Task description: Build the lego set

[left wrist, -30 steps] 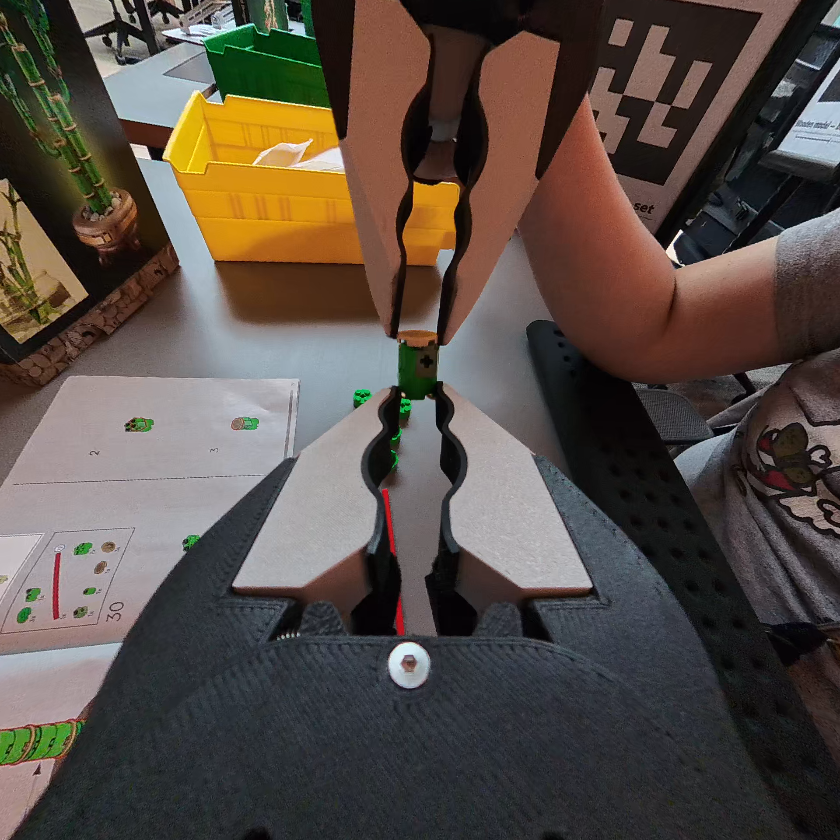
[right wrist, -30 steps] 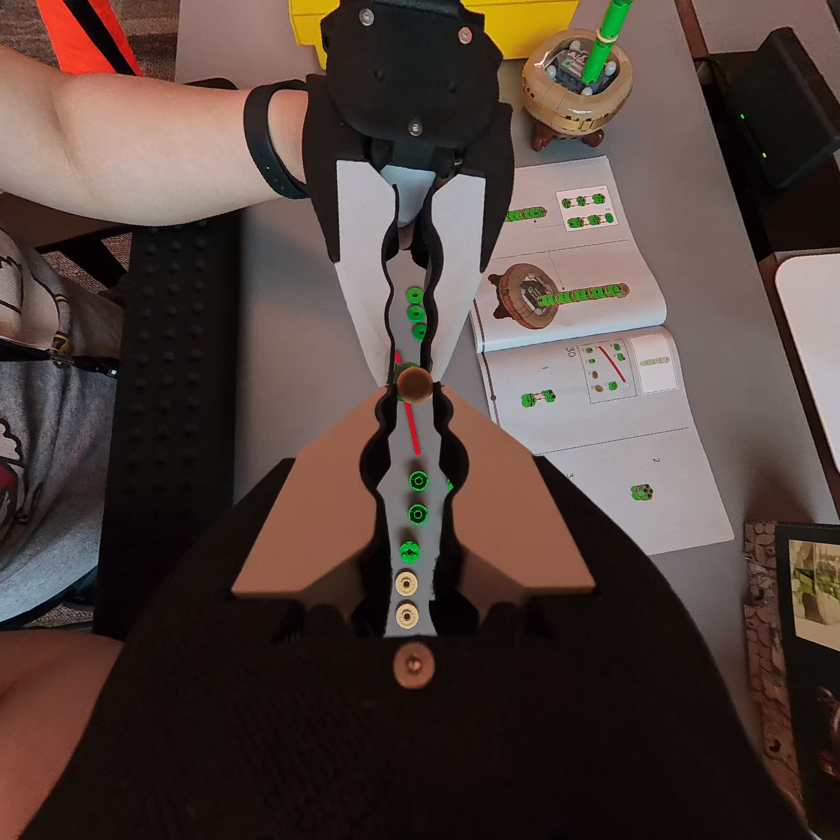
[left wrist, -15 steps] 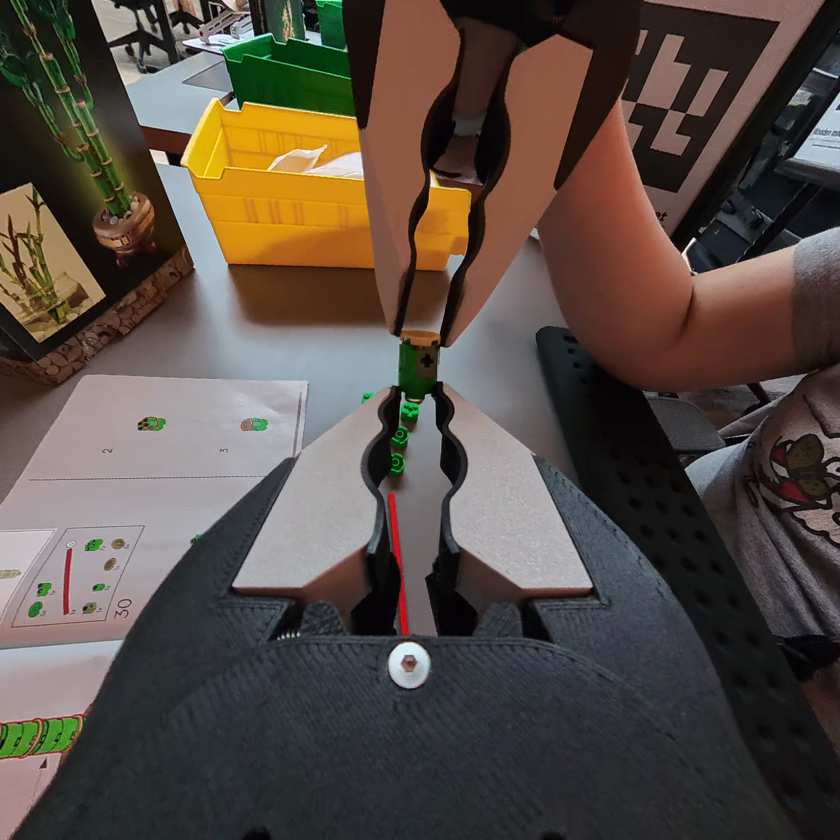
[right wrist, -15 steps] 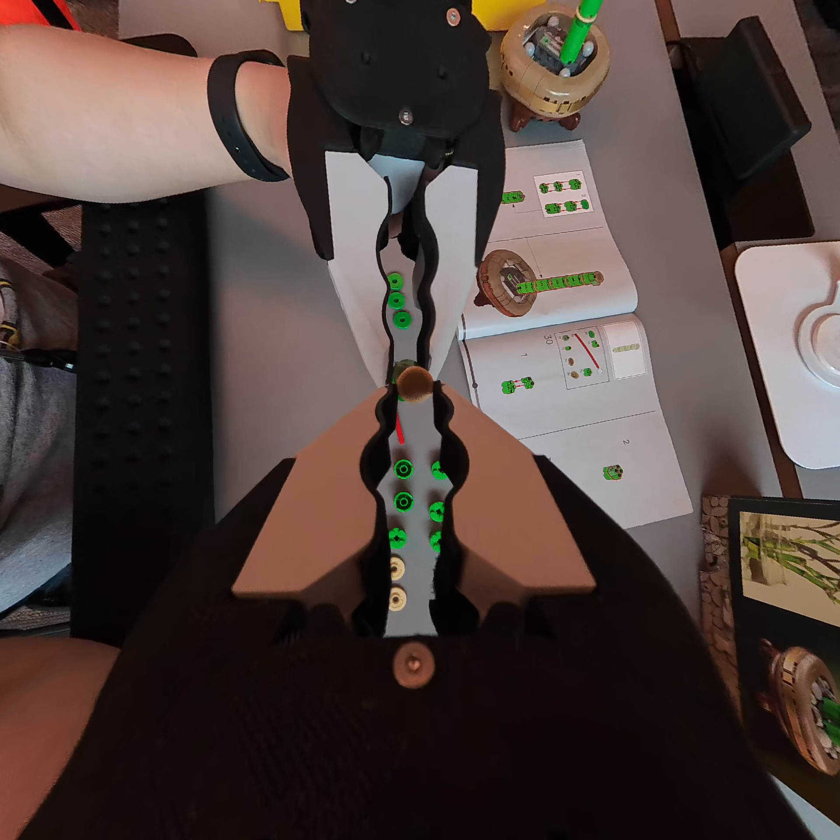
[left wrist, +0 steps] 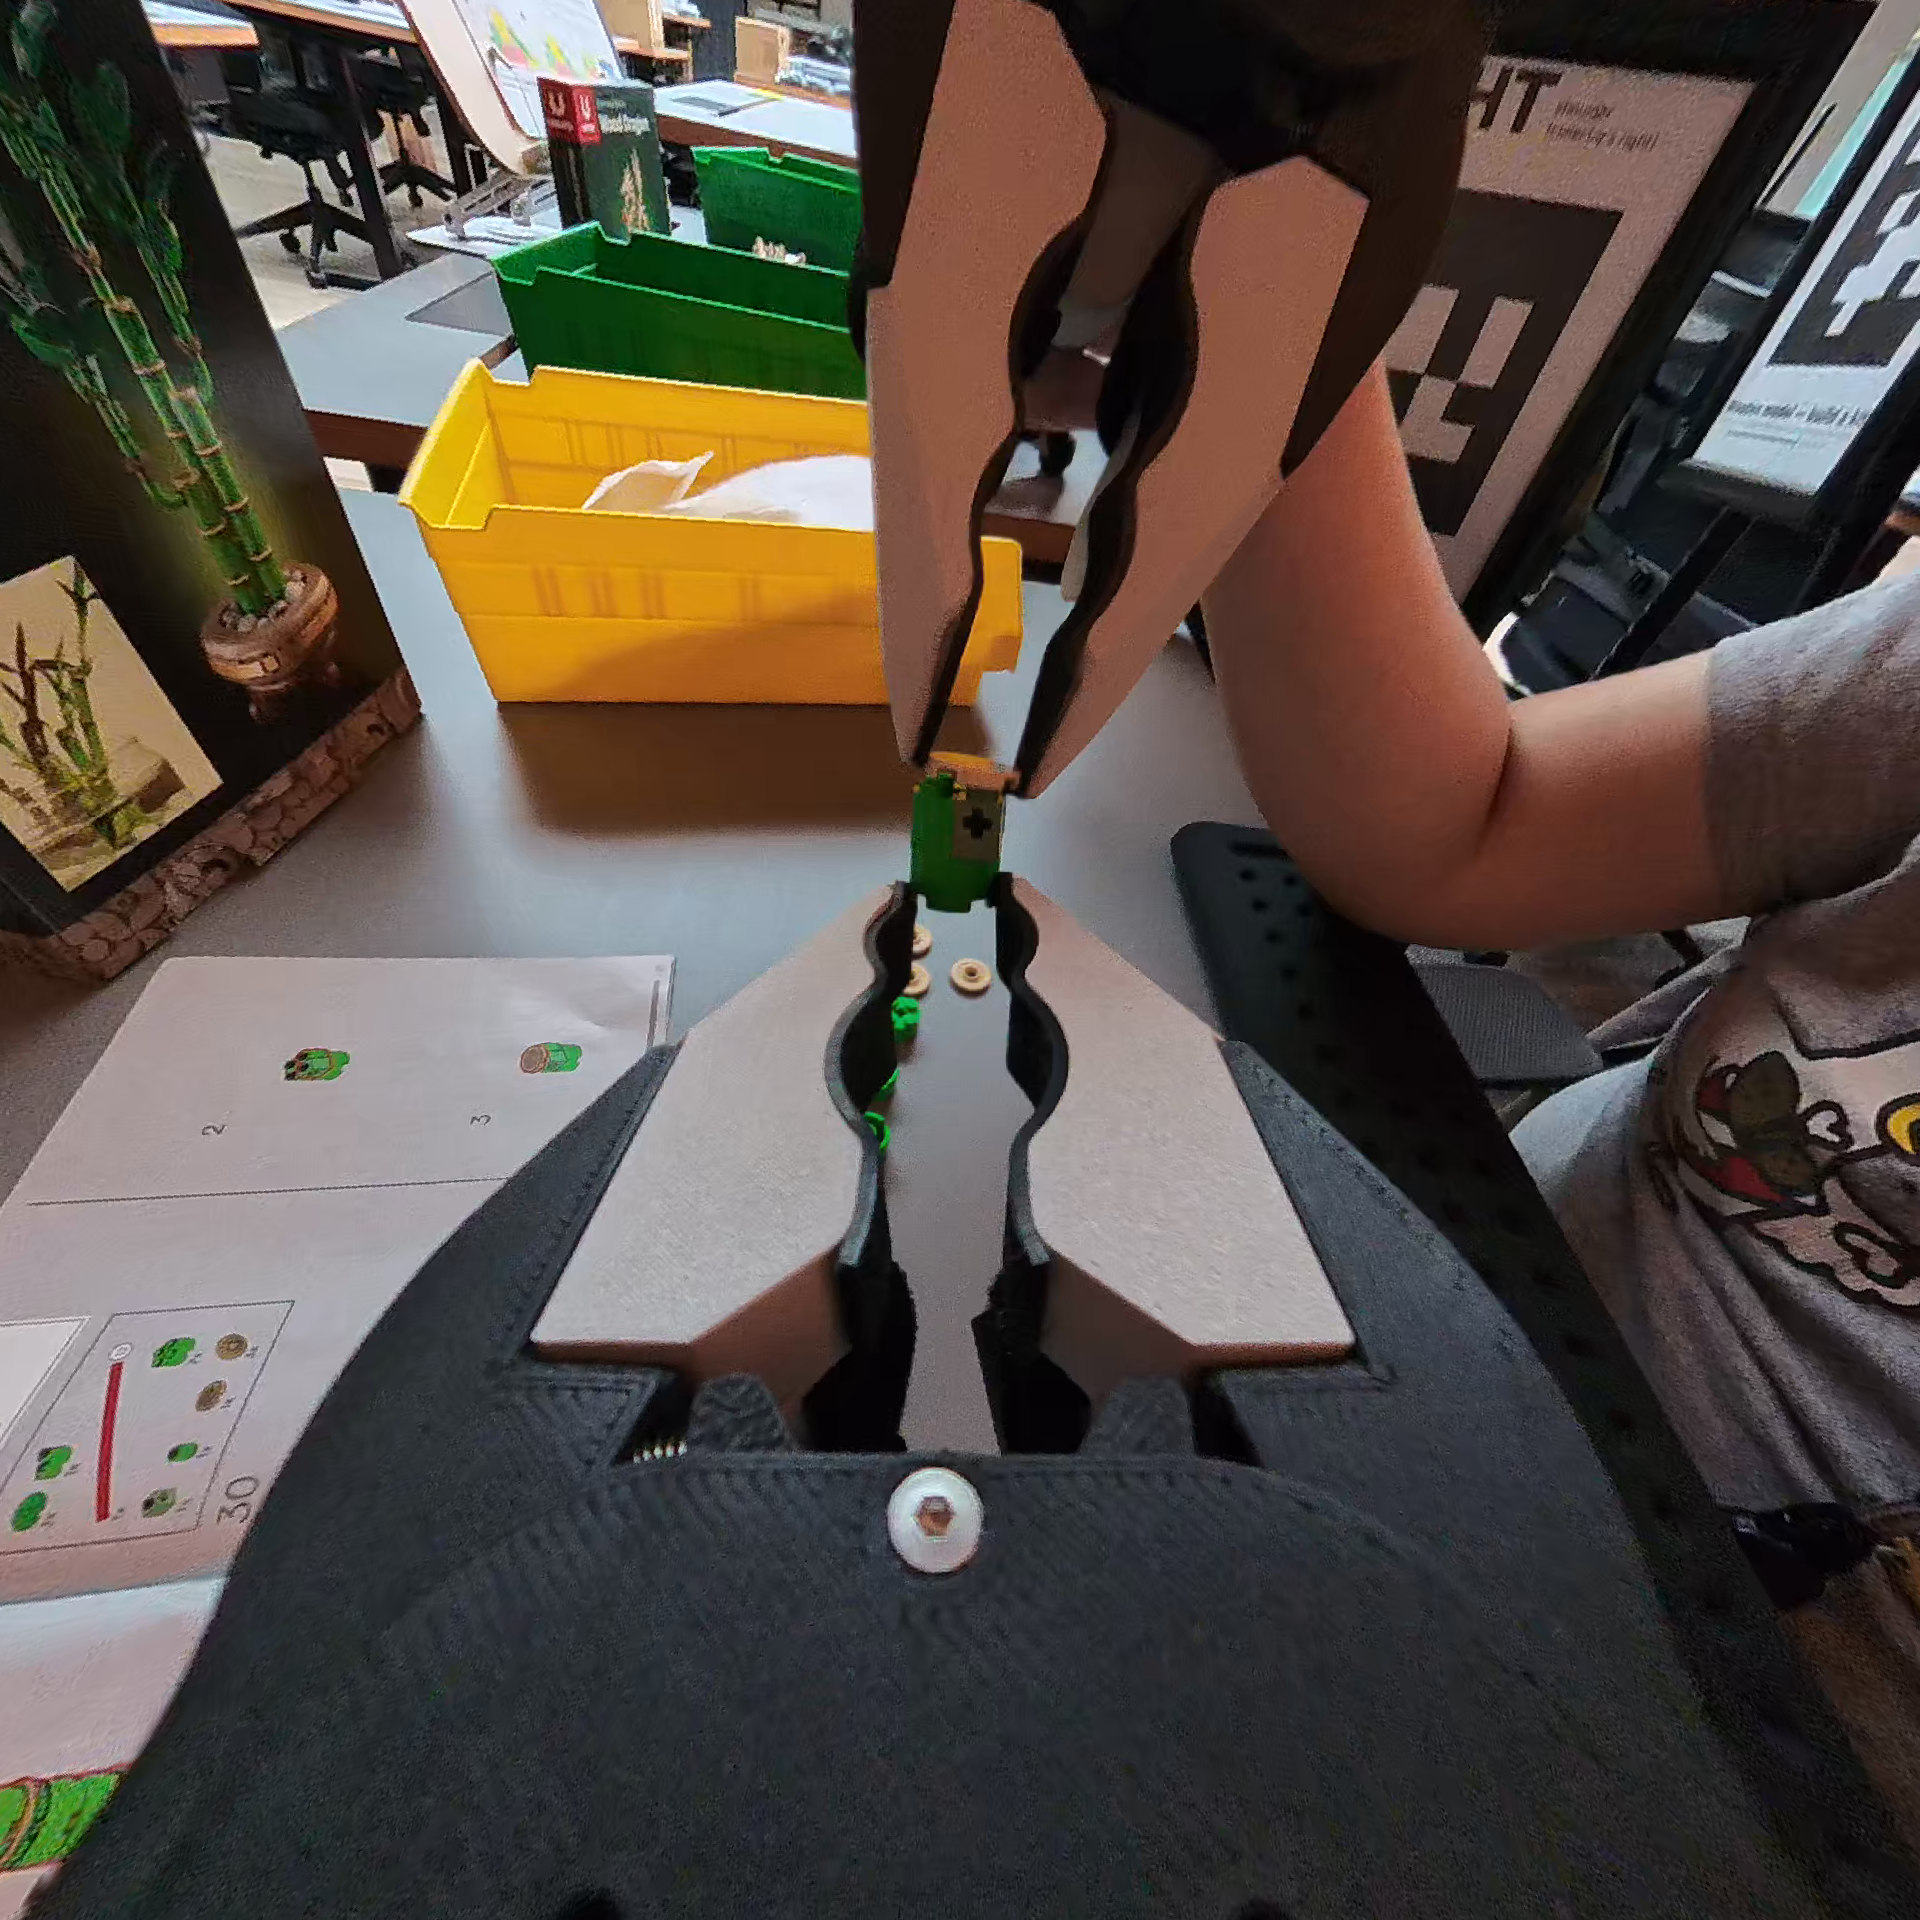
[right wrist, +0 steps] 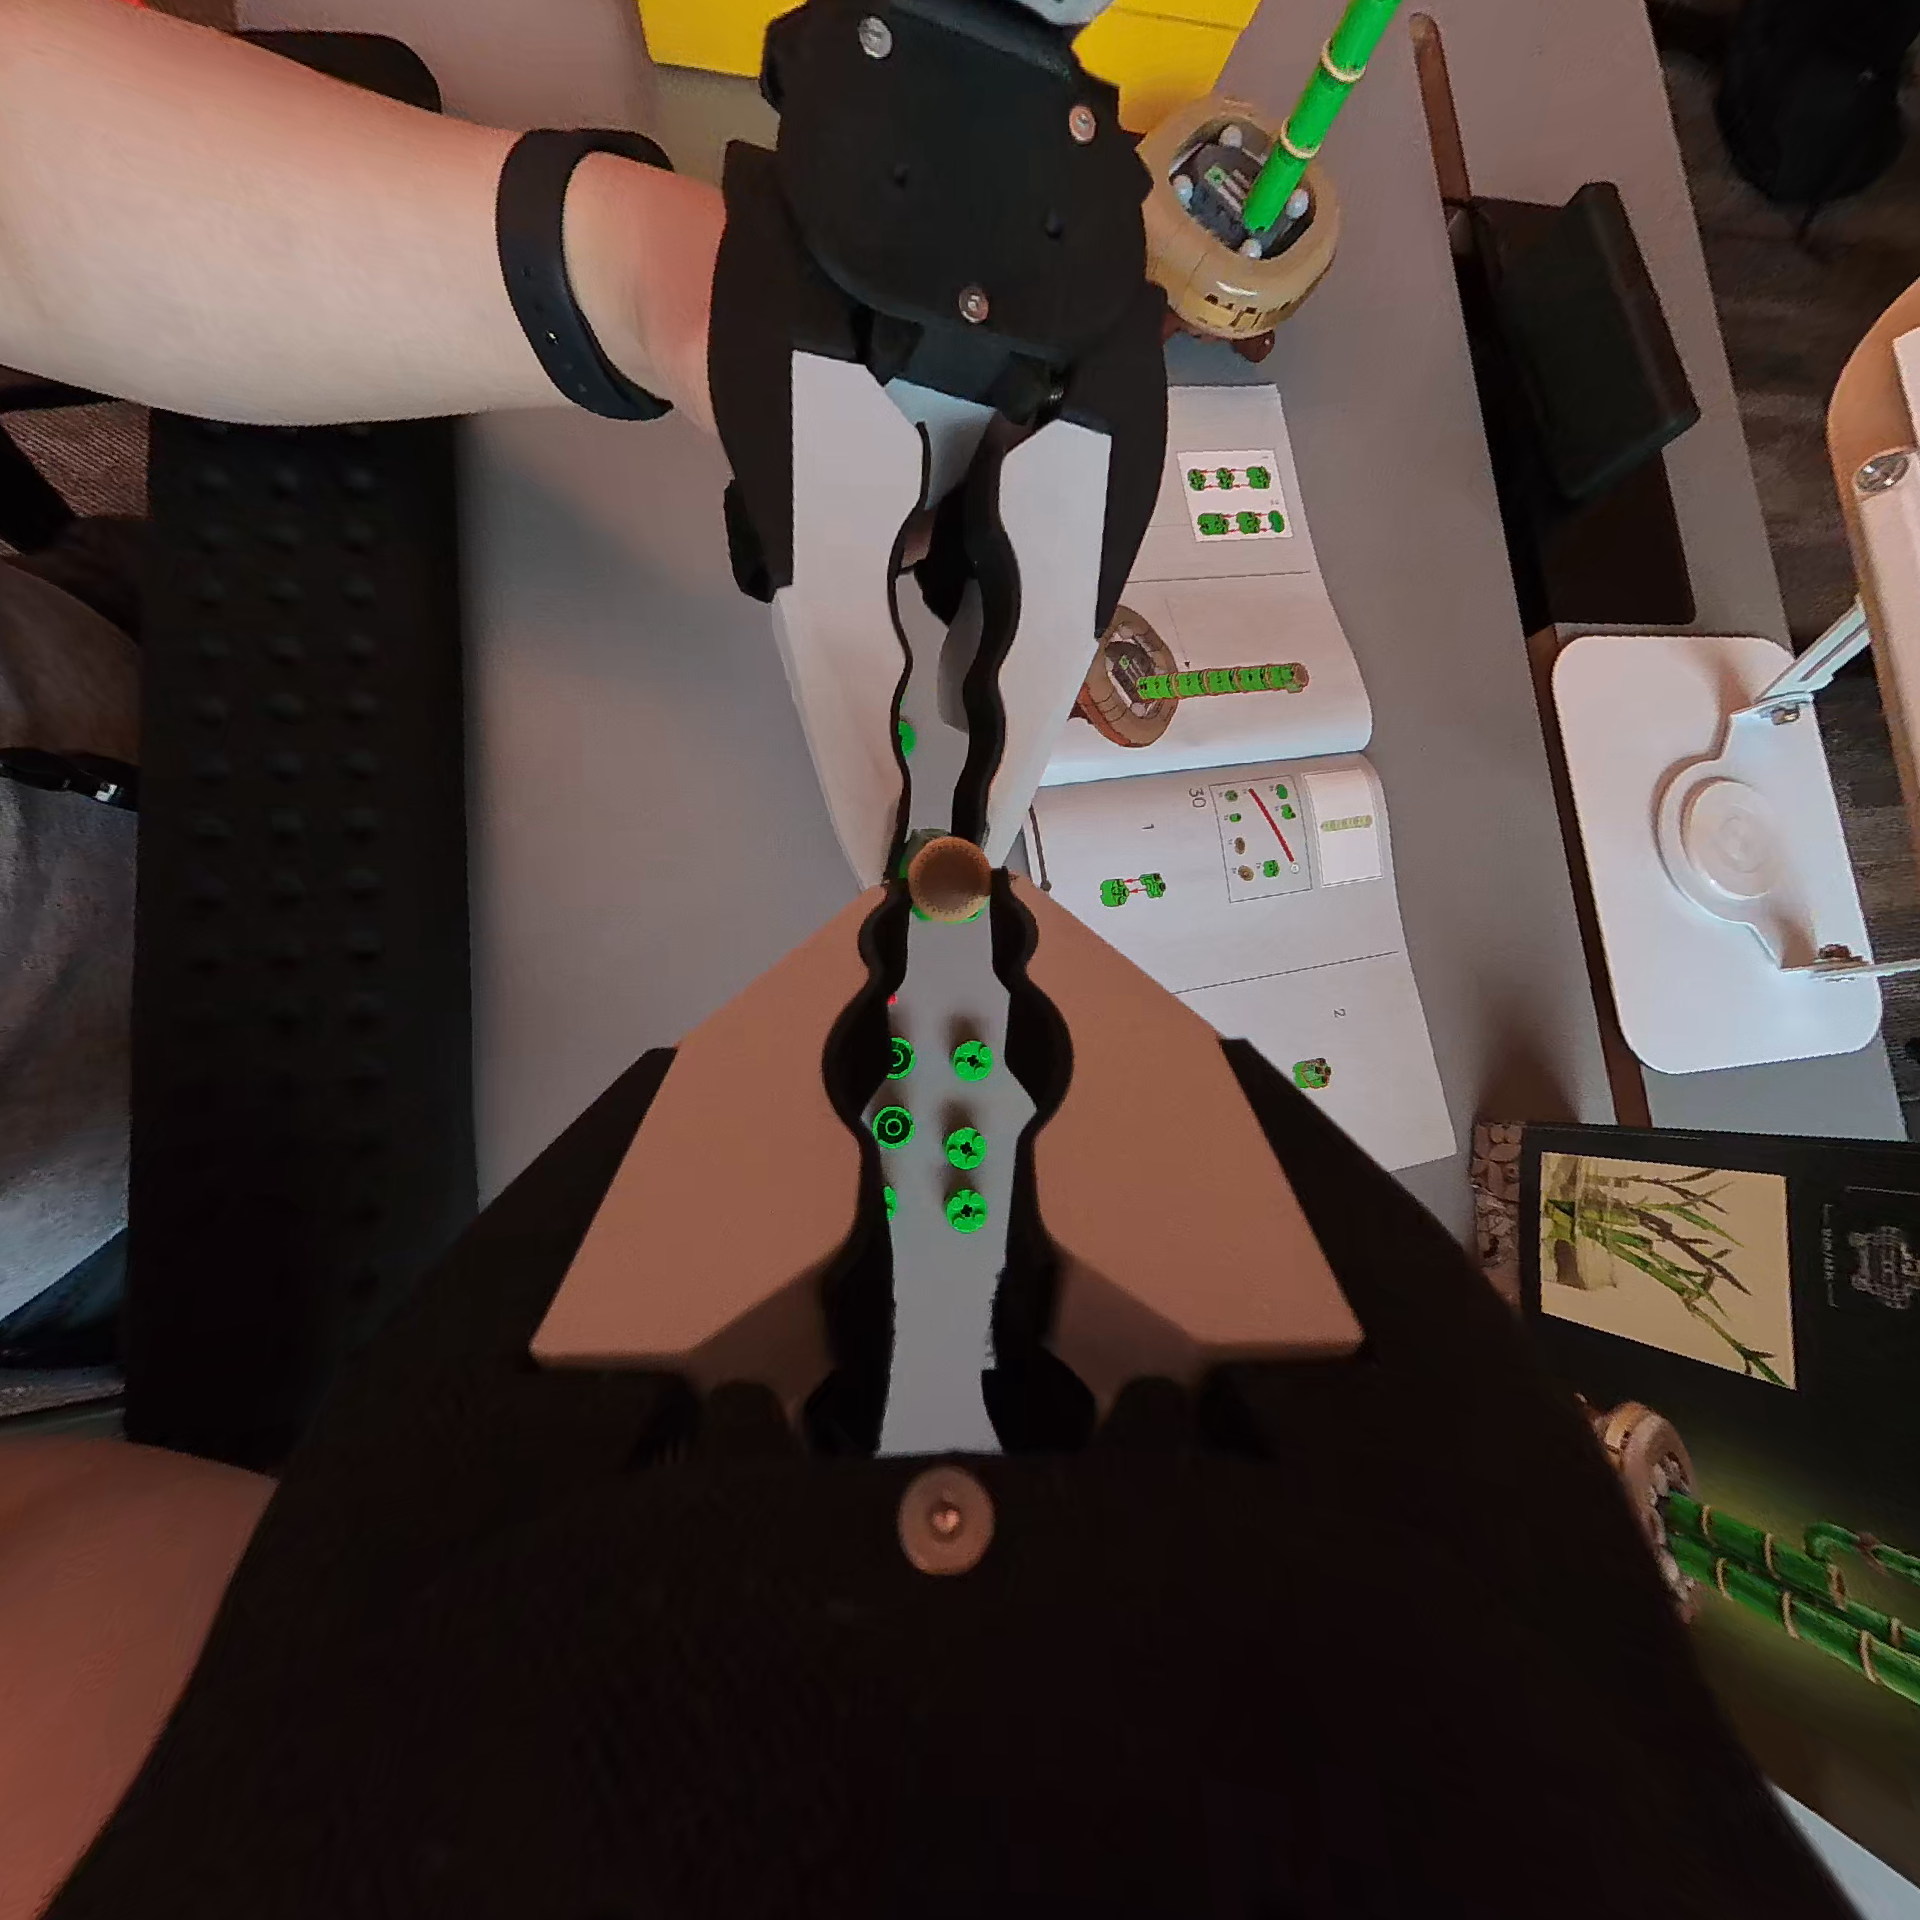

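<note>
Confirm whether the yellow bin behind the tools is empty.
No. The yellow bin holds white crumpled bags, plainly seen above its front wall in the left wrist view.

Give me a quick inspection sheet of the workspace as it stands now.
Surface: grey table, open instruction booklet on it.
Job's things: small green cylinder stack with tan round cap held between both grippers; loose green round studs and tan round plates on the table; tan round pot with green bamboo stalk.
Clutter: yellow plastic bin, green bin, set box.
Grippers: left gripper and right gripper each grip the stack.
Cables: nothing seen.
Surroundings: office chairs, desks.
</note>
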Available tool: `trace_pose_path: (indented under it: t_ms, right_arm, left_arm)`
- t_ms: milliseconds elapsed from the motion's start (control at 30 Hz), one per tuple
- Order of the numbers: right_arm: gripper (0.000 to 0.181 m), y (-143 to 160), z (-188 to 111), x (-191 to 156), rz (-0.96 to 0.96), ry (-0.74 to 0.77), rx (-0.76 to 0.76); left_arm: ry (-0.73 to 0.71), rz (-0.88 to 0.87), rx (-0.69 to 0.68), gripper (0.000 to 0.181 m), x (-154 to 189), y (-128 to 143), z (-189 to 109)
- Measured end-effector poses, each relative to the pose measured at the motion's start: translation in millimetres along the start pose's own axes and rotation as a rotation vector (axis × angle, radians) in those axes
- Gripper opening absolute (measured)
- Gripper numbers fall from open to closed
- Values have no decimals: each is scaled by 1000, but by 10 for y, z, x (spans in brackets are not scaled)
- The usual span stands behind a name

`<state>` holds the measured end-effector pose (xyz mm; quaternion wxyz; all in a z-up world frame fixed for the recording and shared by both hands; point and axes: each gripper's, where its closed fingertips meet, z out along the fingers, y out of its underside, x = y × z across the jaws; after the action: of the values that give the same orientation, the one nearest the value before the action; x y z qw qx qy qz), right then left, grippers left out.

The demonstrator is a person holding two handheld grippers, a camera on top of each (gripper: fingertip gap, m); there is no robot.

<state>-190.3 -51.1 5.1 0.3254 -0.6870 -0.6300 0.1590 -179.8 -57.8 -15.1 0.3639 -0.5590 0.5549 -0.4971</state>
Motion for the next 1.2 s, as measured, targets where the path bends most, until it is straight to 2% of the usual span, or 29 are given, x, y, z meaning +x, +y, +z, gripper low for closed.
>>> trace_pose_path:
  t_ms: [267, 567, 733, 967, 1200]
  right_arm:
    - [15, -208, -269, 27, -28, -37, -90]
    - [16, -760, -821, 201, -61, -16, -218]
    - [16, -1143, -1022, 129, -78, -68, -260]
    - [15, -1463, -989, -13, -98, -91, -288]
    - [16, -1579, -937, -40, -96, -50, -326]
  left_arm:
    - [32, -2, 75, 14, 90, -321, -39]
    - [1, 64, 146, 14, 162, -1095, -236]
    - [46, 74, 202, 14, 352, -1455, -416]
    - [40, 86, 237, 14, 546, -1522, -735]
    - [-2, 103, 227, 14, 569, -1513, -883]
